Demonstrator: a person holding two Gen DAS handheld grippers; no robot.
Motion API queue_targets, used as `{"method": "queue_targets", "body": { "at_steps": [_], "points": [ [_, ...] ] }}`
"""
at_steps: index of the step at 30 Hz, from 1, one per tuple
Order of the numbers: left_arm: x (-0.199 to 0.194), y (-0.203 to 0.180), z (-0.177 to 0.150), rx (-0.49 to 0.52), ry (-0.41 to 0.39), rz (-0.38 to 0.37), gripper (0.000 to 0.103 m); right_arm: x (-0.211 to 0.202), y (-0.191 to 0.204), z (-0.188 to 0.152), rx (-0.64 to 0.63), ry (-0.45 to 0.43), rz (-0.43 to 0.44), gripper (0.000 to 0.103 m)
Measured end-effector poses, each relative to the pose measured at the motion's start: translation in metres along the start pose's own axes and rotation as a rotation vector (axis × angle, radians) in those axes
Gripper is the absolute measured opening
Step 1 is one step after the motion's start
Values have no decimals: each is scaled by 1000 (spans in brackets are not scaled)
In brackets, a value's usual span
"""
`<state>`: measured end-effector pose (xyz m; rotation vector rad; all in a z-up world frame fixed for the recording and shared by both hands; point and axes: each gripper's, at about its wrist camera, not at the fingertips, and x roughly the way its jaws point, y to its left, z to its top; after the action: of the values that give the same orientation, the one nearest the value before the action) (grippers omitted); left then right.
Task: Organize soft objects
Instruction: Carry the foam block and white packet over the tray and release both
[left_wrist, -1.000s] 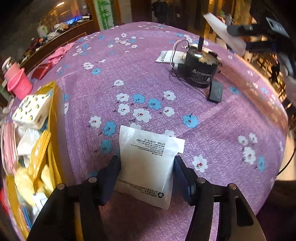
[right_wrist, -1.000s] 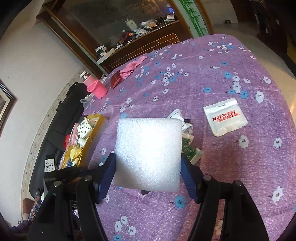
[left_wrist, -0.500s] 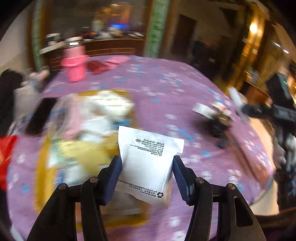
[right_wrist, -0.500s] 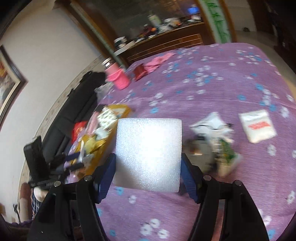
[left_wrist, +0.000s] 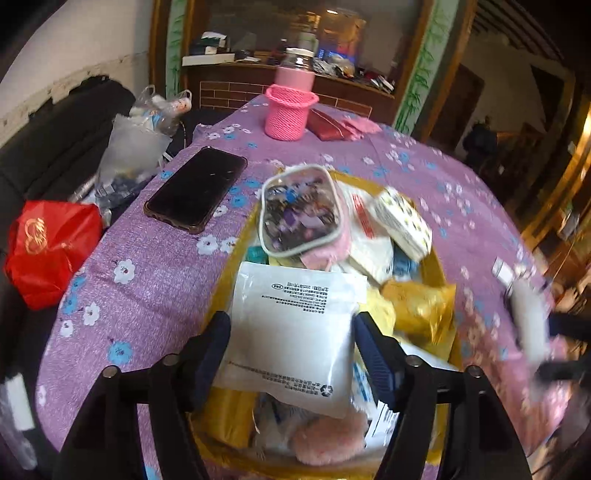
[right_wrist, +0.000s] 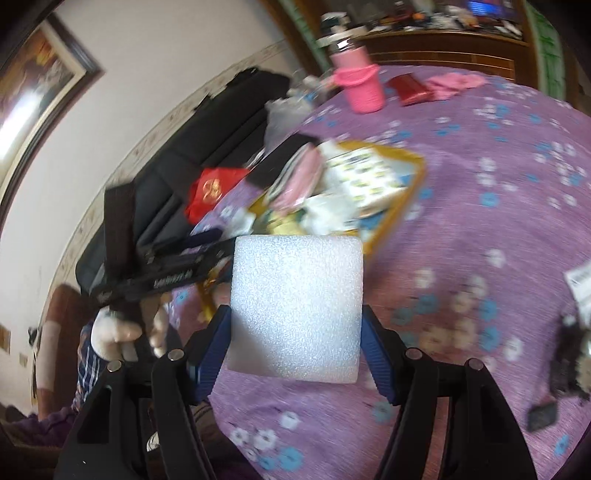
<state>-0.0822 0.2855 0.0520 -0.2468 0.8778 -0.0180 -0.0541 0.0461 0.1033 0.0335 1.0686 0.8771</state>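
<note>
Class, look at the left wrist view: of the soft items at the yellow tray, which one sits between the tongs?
The white printed pouch, black text on it, between the left tongs, whose jaws have just been opening; the others lie in the yellow tray.

The flat white printed plastic pouch (left_wrist: 291, 332) hides the middle of the yellow rectangular tray (left_wrist: 221, 295). At three o'clock a white object (left_wrist: 528, 325) is smeared by blur. The square white foam block (right_wrist: 295, 306) covers the tray's near corner; items at four o'clock (right_wrist: 569, 354) are blurred.
</note>
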Motion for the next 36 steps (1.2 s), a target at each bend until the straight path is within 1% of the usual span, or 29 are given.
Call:
{"method": "queue_targets", "body": {
  "at_steps": [3,7,10,13,14,16,17,18,20,23,24,25,27,28,29,30,31,32,33,34,35,36],
  "points": [
    [-7,10,3,-46,-22,-52,76,26,21,3,-43,43,0,67],
    [-24,11,-1,-58,-75,-66,81,52,43,7,-94,77,-11,67],
    [-26,11,-2,-54,-77,-80,87,72,57,9,-146,90,-64,67],
    [-26,14,-2,-65,-81,-78,87,86,67,7,-202,92,-137,68],
    [-28,17,-2,-79,-91,-82,87,89,69,6,-217,92,-157,69],
    [-35,24,-1,-112,-118,-88,87,90,73,4,-236,88,-161,76],
    [-39,26,0,-122,-132,-82,88,90,74,3,-240,84,-158,82],
    [-44,26,-1,-128,-154,-58,88,89,75,3,-246,76,-156,84],
    [-54,21,-4,-115,-206,20,89,84,75,2,-250,58,-147,85],
    [-71,11,-10,-96,-296,128,92,74,70,3,-208,24,-125,85],
    [-78,6,-13,-85,-337,179,92,68,67,3,-191,3,-122,85],
    [-89,-3,-17,-63,-407,263,92,59,63,1,-172,-33,-127,85],
    [-113,-24,-28,-22,-544,401,100,43,57,-2,-151,-96,-146,85],
    [-122,-31,-33,-12,-598,419,103,35,55,-3,-143,-124,-158,85],
    [-132,-38,-39,-11,-648,413,103,28,52,-5,-135,-154,-174,85],
    [-137,-43,-43,-35,-667,382,103,16,47,-8,-119,-201,-200,86],
    [-136,-43,-45,-75,-656,339,103,8,44,-12,-104,-236,-222,86],
    [-130,-43,-44,-106,-624,271,103,4,41,-13,-90,-259,-239,88],
    [-119,-47,-41,-96,-559,204,103,-2,37,-16,-72,-288,-261,88],
    [-110,-51,-40,-77,-509,198,103,-8,34,-21,-57,-311,-288,88],
    [-100,-59,-39,-49,-467,237,103,-11,33,-25,-53,-320,-313,88],
    [-93,-68,-42,-18,-457,296,103,-13,31,-29,-58,-327,-344,89]
  ]
}}
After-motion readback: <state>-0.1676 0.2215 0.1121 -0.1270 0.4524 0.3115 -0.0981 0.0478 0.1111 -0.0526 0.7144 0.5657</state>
